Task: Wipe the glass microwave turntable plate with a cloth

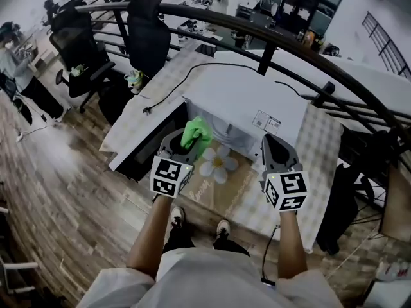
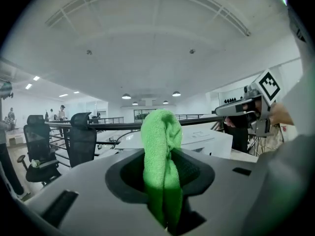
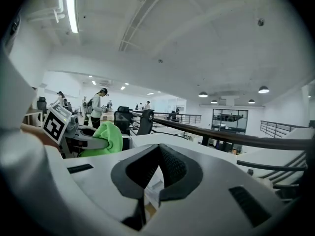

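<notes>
My left gripper [image 1: 187, 141] is shut on a bright green cloth [image 1: 196, 133] and holds it just in front of the white microwave [image 1: 247, 98]. In the left gripper view the cloth [image 2: 160, 141] stands bunched up between the jaws of the left gripper [image 2: 165, 154]. My right gripper [image 1: 273, 147] hovers to the right at about the same height; in its own view the right gripper [image 3: 157, 154] has its pads together with nothing held. The green cloth [image 3: 106, 137] shows there at the left. I cannot make out the glass turntable plate in any view.
The microwave door [image 1: 146, 151] hangs open to the left. A white flower-shaped mat [image 1: 218, 163] lies on the checked tablecloth [image 1: 318, 153] below the grippers. A black power cable [image 1: 183, 82] runs behind. A dark railing [image 1: 289, 50] and office chairs [image 1: 148, 34] stand beyond.
</notes>
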### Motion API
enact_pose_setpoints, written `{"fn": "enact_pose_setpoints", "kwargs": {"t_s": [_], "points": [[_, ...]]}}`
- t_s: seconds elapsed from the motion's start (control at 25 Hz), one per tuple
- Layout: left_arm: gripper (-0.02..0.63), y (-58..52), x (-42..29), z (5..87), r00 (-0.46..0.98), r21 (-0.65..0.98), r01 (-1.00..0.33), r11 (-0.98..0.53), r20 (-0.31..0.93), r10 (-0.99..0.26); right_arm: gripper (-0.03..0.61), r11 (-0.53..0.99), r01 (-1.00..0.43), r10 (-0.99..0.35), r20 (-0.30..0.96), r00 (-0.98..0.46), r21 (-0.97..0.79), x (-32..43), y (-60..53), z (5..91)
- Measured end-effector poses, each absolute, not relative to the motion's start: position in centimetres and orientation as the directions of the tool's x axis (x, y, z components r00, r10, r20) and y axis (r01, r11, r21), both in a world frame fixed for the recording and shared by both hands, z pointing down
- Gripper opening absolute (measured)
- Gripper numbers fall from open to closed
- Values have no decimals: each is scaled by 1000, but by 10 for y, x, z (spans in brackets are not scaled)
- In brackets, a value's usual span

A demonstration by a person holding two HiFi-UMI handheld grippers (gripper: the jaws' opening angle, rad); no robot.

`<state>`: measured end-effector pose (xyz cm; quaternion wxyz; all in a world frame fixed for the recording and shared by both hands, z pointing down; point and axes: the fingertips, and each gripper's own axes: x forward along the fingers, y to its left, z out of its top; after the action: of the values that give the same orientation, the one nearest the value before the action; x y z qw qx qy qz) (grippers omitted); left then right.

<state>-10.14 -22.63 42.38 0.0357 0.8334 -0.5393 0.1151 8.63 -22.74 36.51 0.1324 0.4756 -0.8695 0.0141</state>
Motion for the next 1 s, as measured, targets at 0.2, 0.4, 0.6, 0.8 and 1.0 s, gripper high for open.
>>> {"fn": "enact_pose_setpoints", "kwargs": {"t_s": [0.2,0.4,0.6,0.8,1.0], "points": [[143,-266,-109,470,442,-38,-879,-476,313,-841,0,419,-900,-887,264,-379,117,87,-228,381],[143,-306,-102,516,455,-37,-862,-506,383,-804,0,370,-927,-900,270,-343,58,92,-224,404],[143,-340,-86,565,440,-48,-860,-509,437,-784,11,346,-936,-901,299,-314,60,104,-220,428],[143,-366,-78,610,394,-62,-876,-478,480,-784,9,335,-938,-900,326,-291,88,115,-220,454],[141,-366,-61,638,402,-36,-868,-495,533,-744,0,329,-937,-895,355,-270,116,126,-220,468]]}}
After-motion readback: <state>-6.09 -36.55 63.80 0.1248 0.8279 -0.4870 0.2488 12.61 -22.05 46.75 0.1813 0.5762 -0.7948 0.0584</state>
